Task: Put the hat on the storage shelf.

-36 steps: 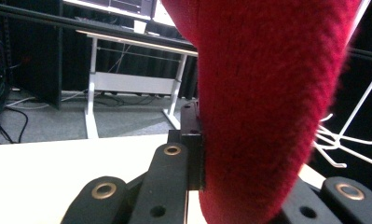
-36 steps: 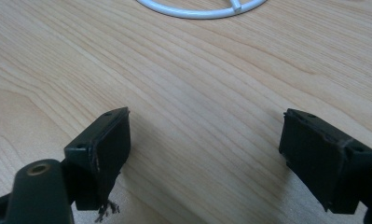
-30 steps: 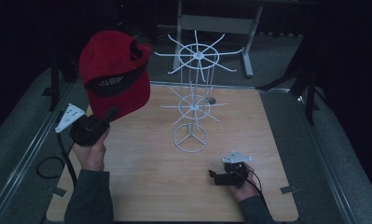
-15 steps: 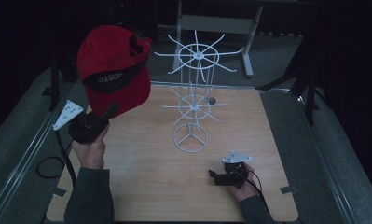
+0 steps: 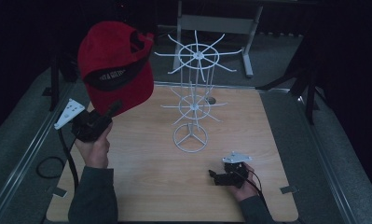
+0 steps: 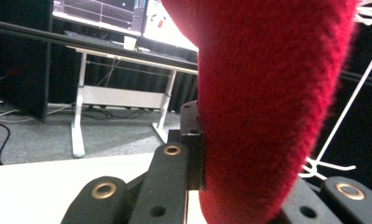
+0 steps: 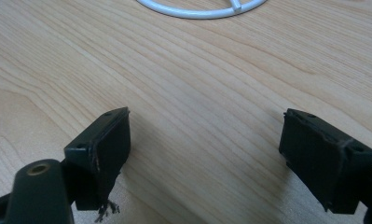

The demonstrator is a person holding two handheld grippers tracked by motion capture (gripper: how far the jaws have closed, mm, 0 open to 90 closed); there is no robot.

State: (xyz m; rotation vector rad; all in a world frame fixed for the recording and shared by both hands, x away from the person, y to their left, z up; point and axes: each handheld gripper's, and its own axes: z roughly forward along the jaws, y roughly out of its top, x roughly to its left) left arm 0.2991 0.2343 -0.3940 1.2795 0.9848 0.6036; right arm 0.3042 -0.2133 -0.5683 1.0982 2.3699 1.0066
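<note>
A red cap with a black band hangs in the air at the left, above the table's left edge. My left gripper is shut on its lower rim; in the left gripper view the red fabric sits clamped between the jaws. A white wire rack with spoked rings stands mid-table, to the right of the cap and apart from it. My right gripper rests low near the front right of the wooden table, open, with bare wood between its fingers. The rack's base ring lies ahead of it.
A white-legged desk with monitors stands beyond the table. Dark stands flank the table at left and right. A black cable loops off the left edge.
The left gripper has carried the cap slightly left and up, away from the rack. The right gripper has stayed put.
</note>
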